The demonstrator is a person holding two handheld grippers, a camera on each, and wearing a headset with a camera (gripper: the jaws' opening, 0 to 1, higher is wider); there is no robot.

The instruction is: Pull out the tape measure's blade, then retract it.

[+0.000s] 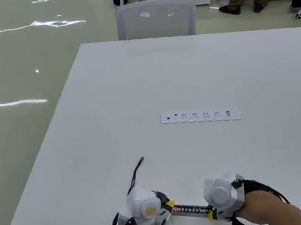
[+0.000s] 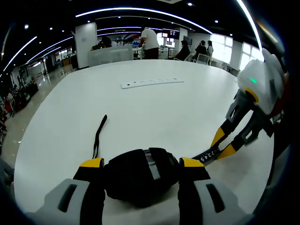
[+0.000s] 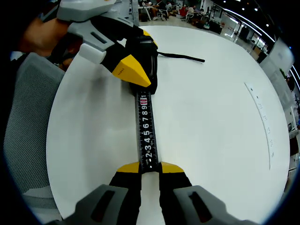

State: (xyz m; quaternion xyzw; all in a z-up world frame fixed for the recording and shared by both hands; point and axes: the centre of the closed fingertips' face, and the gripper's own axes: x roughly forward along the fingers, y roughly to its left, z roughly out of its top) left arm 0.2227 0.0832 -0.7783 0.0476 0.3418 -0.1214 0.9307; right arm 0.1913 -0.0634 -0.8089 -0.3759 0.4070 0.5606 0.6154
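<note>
Left gripper (image 2: 142, 164) fingers (image 2: 92, 164) grasp the black tape measure (image 2: 140, 177) near the bench (image 1: 137, 92) front edge; right gripper (image 3: 150, 167) fingers pinch the blade (image 3: 145, 126) tip, partly drawn out between them

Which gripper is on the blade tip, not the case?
The right gripper pinches the blade at its tip; the left gripper clamps the black case.

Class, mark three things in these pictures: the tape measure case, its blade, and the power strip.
tape measure case (image 2: 140, 176), left gripper view, middle of its black body.
blade (image 3: 145, 126), right gripper view, on the printed numbers.
power strip (image 1: 200, 116), head view, centre of its top face.
</note>
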